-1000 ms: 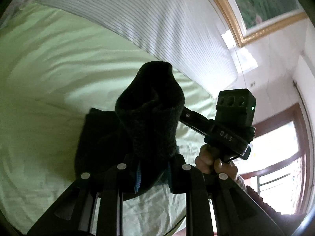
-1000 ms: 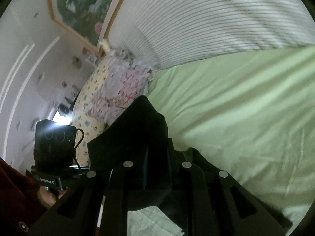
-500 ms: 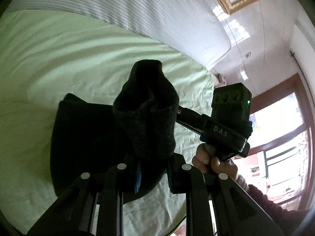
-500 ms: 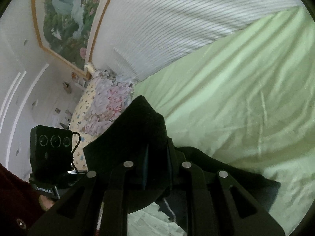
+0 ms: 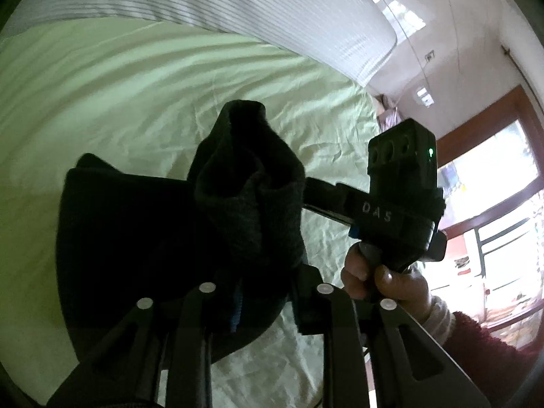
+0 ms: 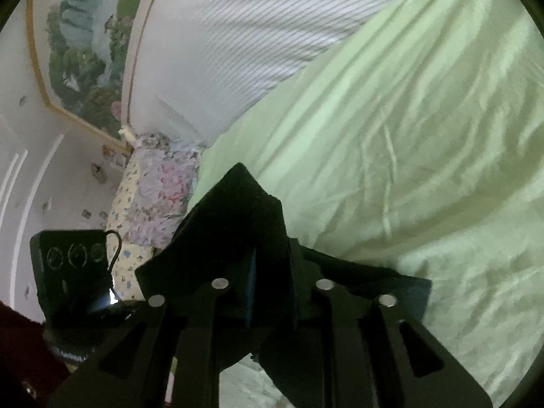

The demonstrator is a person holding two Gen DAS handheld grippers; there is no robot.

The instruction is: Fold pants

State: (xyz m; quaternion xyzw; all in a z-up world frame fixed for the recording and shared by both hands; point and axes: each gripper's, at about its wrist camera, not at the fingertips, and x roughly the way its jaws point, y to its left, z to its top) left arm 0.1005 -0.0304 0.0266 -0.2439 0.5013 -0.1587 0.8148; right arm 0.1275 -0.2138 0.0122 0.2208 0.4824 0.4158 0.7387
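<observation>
Green bedsheet, striped headboard, bright window

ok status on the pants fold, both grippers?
Left gripper and right gripper: pants bunched between both, jaws just easing open. Rest of pants lying on green sheet. Nothing in the way.

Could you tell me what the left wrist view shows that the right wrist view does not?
Only the left wrist view shows a window and the bare hand gripping the other tool's handle. Only the right wrist view shows a framed painting and a floral pillow. Both show the dark pants bunched between the jaws, the green sheet and the striped bedding.
</observation>
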